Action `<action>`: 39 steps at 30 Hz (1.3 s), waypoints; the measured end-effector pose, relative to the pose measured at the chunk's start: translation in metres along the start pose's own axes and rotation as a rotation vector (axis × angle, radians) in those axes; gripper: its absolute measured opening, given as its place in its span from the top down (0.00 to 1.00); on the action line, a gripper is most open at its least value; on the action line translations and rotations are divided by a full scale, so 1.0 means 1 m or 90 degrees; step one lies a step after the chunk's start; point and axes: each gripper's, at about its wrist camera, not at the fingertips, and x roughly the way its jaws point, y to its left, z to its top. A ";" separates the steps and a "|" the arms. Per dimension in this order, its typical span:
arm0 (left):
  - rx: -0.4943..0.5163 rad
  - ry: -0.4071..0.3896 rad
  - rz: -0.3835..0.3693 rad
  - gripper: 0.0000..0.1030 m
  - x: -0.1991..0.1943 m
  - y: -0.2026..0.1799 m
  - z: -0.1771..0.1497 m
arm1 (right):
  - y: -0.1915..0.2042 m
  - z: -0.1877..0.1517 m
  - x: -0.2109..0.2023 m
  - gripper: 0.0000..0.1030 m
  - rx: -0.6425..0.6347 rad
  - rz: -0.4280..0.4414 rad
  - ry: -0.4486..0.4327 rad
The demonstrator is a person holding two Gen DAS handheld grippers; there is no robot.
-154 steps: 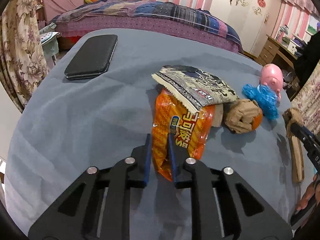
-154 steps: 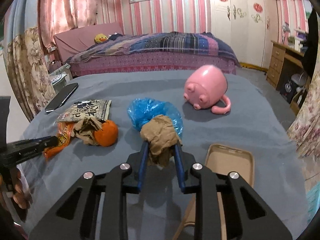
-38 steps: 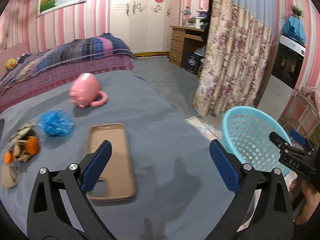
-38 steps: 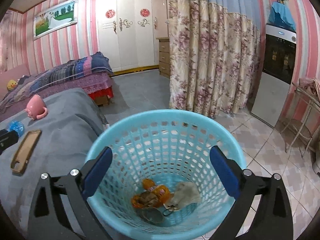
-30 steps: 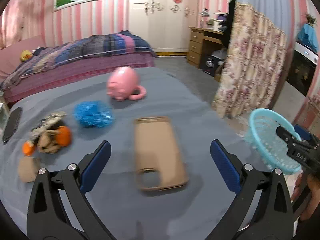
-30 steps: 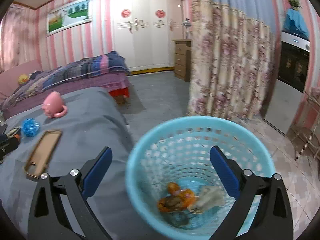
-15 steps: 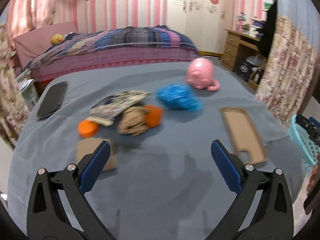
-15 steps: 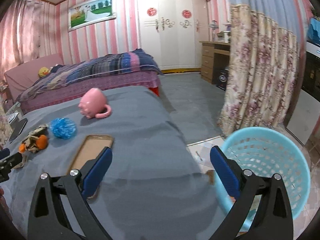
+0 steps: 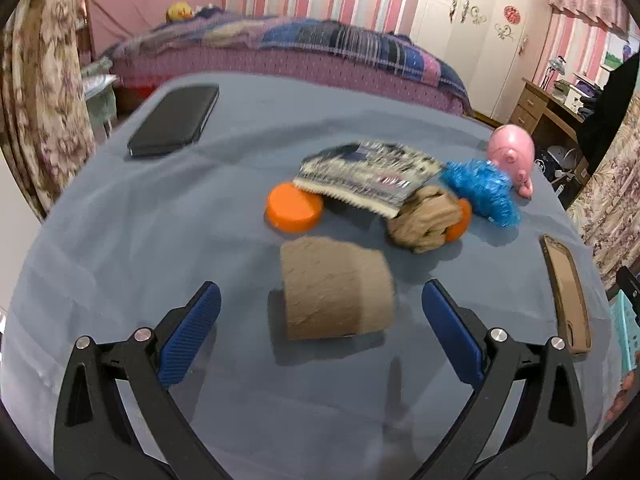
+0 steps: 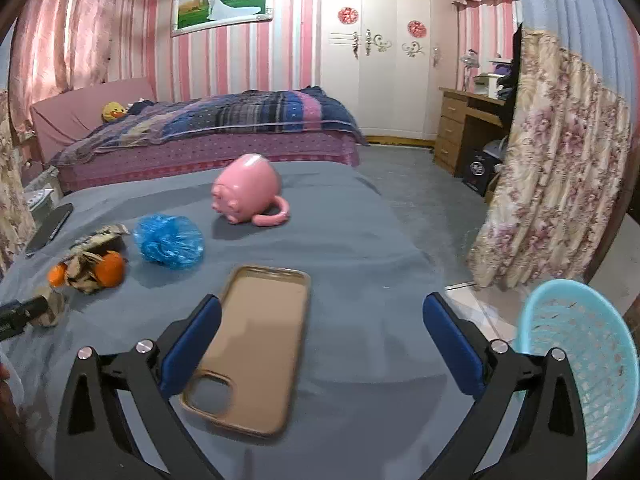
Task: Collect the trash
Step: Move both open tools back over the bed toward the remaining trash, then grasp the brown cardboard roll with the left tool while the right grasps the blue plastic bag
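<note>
My left gripper [image 9: 320, 332] is open just in front of a flattened brown paper cup [image 9: 336, 288] lying on the grey cloth. Behind the cup sit an orange lid [image 9: 294, 208], a patterned snack wrapper [image 9: 368, 178], a crumpled brown paper wad [image 9: 426, 222] against an orange fruit [image 9: 460, 220], and a blue plastic ball [image 9: 482, 190]. My right gripper [image 10: 322, 344] is open over a tan phone case [image 10: 256, 344]. The turquoise trash basket [image 10: 580, 368] stands on the floor at the right.
A pink pig mug [image 10: 248, 190] lies on its side at the back of the table [image 10: 352, 248]. A black phone [image 9: 176, 120] rests far left. A bed [image 10: 208, 128] lies beyond, and a floral curtain [image 10: 556, 172] hangs right of the table's edge.
Both grippers let their trash fall into the basket and opened. The left one swung back to the table and closed in on the paper cup; the right turned from the basket toward the table.
</note>
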 end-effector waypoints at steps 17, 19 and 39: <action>0.056 -0.025 0.016 0.48 -0.003 -0.012 0.008 | 0.078 0.014 0.036 0.04 -0.070 0.079 0.025; 0.050 -0.036 0.022 0.48 -0.005 -0.010 0.012 | 0.087 0.017 0.044 0.04 -0.080 0.085 0.033; -0.016 -0.028 0.066 0.48 0.004 0.039 0.026 | 0.162 0.030 0.114 0.66 -0.124 0.178 0.131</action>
